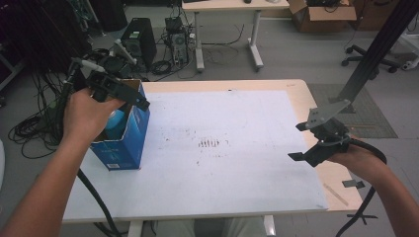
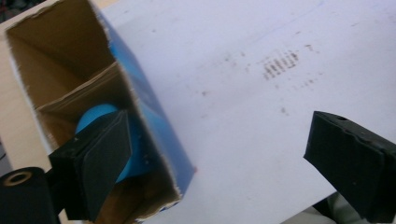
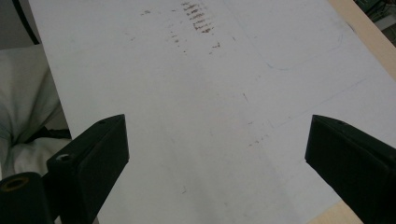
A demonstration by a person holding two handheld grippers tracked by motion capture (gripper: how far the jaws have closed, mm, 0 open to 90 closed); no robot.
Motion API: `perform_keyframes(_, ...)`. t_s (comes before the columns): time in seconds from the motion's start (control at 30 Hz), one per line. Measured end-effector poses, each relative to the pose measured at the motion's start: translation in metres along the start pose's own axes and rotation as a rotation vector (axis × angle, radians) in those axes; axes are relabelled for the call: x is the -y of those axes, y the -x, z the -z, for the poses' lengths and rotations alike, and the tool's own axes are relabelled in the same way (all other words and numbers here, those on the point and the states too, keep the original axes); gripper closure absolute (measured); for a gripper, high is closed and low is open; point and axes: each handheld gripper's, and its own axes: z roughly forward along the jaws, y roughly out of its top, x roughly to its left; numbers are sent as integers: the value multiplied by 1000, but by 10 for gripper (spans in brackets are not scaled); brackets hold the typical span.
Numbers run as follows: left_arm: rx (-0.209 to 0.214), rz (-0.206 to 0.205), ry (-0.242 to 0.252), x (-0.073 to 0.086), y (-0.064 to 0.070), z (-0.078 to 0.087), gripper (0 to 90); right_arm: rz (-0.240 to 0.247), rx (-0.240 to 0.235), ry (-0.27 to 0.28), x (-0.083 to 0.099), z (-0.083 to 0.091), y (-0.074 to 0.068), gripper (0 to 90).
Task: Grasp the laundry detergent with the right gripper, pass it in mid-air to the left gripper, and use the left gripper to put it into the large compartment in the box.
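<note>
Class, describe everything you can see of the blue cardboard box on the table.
The blue box stands upright at the table's left edge, its top open with ragged, torn edges. Outside is glossy blue print, inside plain brown cardboard, split by a cardboard divider. A light blue round object sits in one compartment. The open left gripper hovers over the opening.

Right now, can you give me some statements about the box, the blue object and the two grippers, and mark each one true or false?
1. The blue box stands open at the top. True.
2. The left gripper is shut on the blue object. False: its jaws are spread wide, over the box opening.
3. The blue object lies out on the white sheet. False: it sits inside the box.
4. The right gripper is open with nothing between its jaws. True.
5. The box stands at the right edge of the table. False: it stands near the left edge.
</note>
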Motion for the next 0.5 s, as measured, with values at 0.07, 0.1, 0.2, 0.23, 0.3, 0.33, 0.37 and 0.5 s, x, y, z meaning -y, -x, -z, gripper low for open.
perform_keyframes(0.07,8,-15,4,-2,5,1,67,-2,1,-2,0,1,0,58)
perform_keyframes(0.1,15,-25,4,-3,8,1,66,-2,1,-2,1,1,0,58)
perform_keyframes(0.2,24,-51,8,-6,15,2,66,-3,2,-2,1,1,0,58)
perform_keyframes(0.23,27,-58,9,-7,18,2,64,-4,3,-4,0,1,-1,58)
perform_keyframes(0.3,34,-75,8,-9,22,2,63,-3,3,-2,0,2,-1,58)
perform_keyframes(0.33,35,-85,7,-10,24,2,63,-3,3,-2,0,2,0,58)
perform_keyframes(0.37,39,-96,7,-11,27,2,63,-4,3,-3,0,2,0,58)
perform_keyframes(0.5,47,-135,2,-15,35,-1,62,-5,3,-3,-1,2,0,58)
